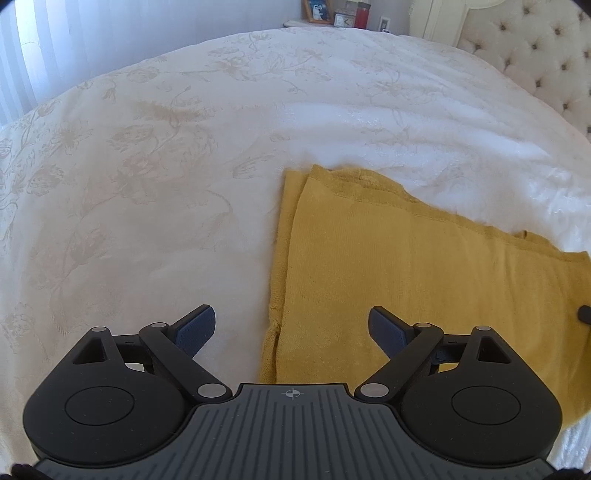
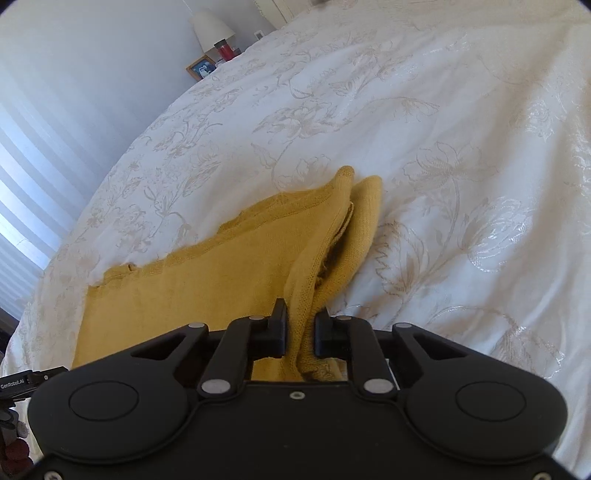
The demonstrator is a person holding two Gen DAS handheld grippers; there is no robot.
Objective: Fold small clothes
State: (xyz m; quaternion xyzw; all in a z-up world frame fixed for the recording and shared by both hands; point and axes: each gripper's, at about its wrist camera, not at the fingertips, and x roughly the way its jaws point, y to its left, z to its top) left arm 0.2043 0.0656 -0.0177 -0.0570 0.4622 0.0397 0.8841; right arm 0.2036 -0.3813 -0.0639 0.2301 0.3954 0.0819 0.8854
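Observation:
A mustard-yellow knit garment (image 1: 424, 280) lies partly folded on the white bedspread (image 1: 147, 184), with doubled layers along its left edge. My left gripper (image 1: 291, 328) is open and empty, hovering over the garment's near left edge. In the right wrist view the garment (image 2: 207, 288) lies flat to the left, and its right side is bunched and raised. My right gripper (image 2: 300, 328) is shut on that raised fold of the yellow garment, which stands between the two fingers.
A tufted cream headboard (image 1: 535, 55) stands at the far right. A nightstand beyond the bed holds a photo frame (image 1: 317, 11), a red candle (image 1: 362, 16) and a lamp (image 2: 212, 27). Striped curtains (image 2: 26, 177) hang to the left.

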